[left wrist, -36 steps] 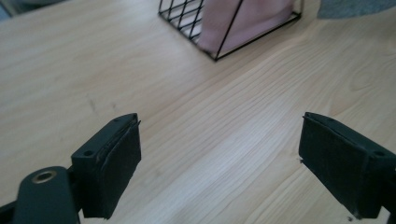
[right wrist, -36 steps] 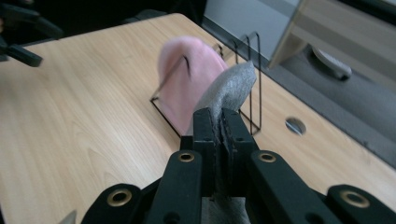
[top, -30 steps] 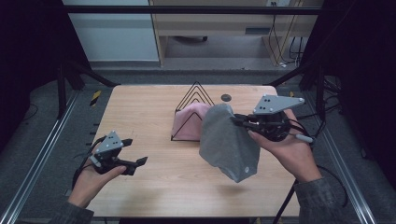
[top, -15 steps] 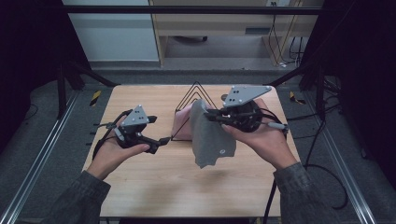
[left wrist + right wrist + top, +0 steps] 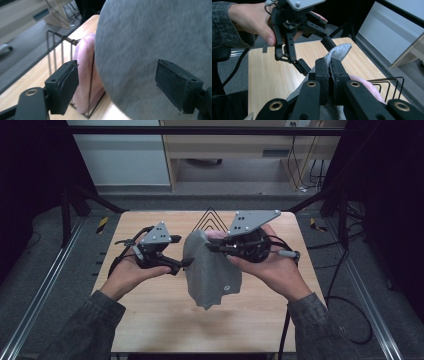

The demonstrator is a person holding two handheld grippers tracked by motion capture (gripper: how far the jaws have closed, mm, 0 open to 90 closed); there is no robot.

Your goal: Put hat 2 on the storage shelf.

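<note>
Right tool (image 5: 212, 247) clamped tight on top edge of grey cloth (image 5: 210, 270); cloth hangs at frame centre above the surface (image 5: 150, 320). Left tool (image 5: 186, 264) wide apart, jaws just been closing, cloth edge between them, pads not pressing. Pink cloth (image 5: 86, 75) in wire rack (image 5: 210, 217) behind.

A lab: wooden table (image 5: 150, 330) inside a metal frame (image 5: 45, 290), trailing cables (image 5: 310, 155)

right gripper (image 5: 329, 75): clamped on grey cloth (image 5: 338, 51) | left gripper (image 5: 315, 53): jaws apart, just beside cloth | pink cloth (image 5: 368, 87) in wire rack (image 5: 392, 83)
</note>
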